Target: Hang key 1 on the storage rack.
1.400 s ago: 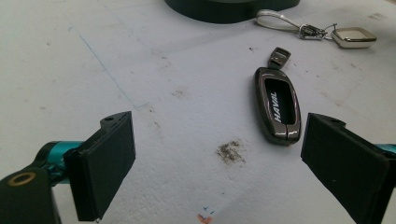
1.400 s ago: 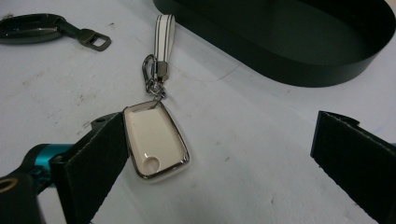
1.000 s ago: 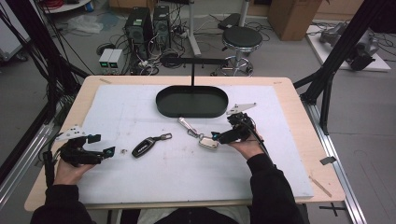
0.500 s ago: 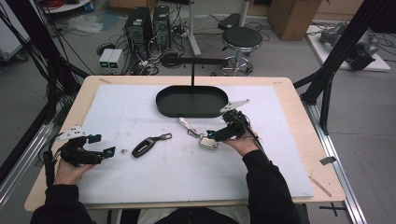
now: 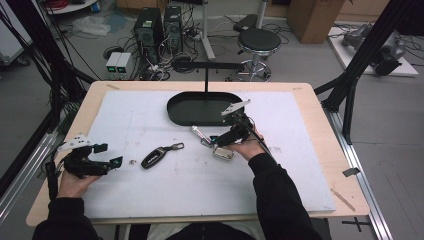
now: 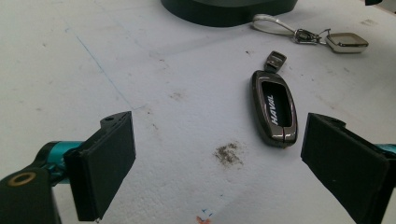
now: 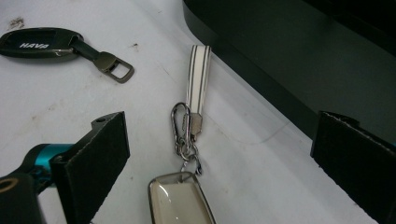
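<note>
- Cream key fob [image 7: 181,201] w/ chrome rim lies flat on the white mat [image 5: 150,200], just in front of the black oval tray [image 5: 200,107]; in the right gripper view it sits low between the jaws, not touched.
- Chain links + carabiner clip [image 7: 183,125] join fob to a striped strap [image 7: 198,77], which runs toward the tray wall and ends just beside it.
- Right gripper [image 5: 225,141] hovers over the fob/clip, jaws spread wide, nothing pinched; one pad near tray wall, other over bare mat.
- Dark "HAVAL" key fob [image 6: 275,106] w/ metal loop lies flat on mat, left of the cream one, well apart from it.
- Left gripper [image 5: 107,156] low over the mat near left edge, jaws spread wide, empty; dark fob just inside its far pad in the left gripper view.
- Small grey smudge [image 6: 228,154] on mat between those jaws.
- Mat covers a wooden table [image 5: 320,110].
</note>
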